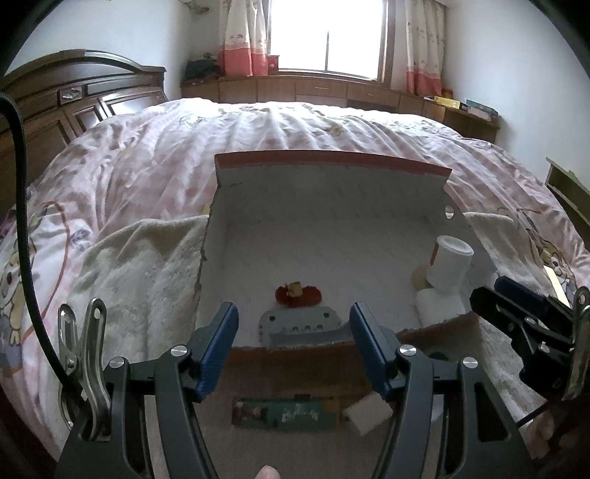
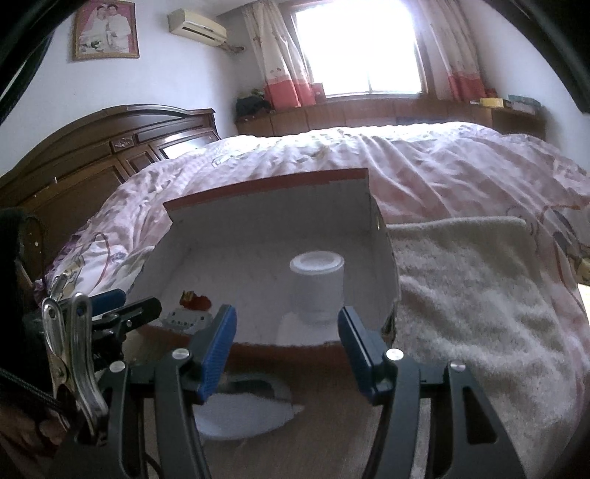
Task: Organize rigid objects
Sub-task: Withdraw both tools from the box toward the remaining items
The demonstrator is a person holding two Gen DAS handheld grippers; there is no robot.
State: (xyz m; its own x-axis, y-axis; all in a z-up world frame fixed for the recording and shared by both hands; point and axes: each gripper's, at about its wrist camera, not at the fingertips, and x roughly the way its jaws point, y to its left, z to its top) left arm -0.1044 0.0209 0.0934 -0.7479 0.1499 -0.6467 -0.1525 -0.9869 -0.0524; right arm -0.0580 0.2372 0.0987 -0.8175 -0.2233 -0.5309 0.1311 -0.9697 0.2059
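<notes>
The box (image 1: 332, 235) already holds a white jar (image 1: 448, 263), a metal plate (image 1: 298, 326) and a red toy (image 1: 298, 294). A green pack (image 1: 284, 412) and a white block (image 1: 367, 412) lie outside. Both the left gripper (image 1: 294, 342) and the right gripper (image 2: 287, 344) are wide open, empty.

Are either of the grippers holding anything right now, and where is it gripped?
Nothing is held. The left gripper and right gripper are both open with bare pads, hovering in front of the open box.

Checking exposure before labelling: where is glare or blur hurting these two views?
Left wrist view: the window is blown out, the box interior dim but readable, the items below the left claw soft. Right wrist view: stronger window glare washes the bed; the white cup blends into the box wall; fisheye bends edges in both.
</notes>
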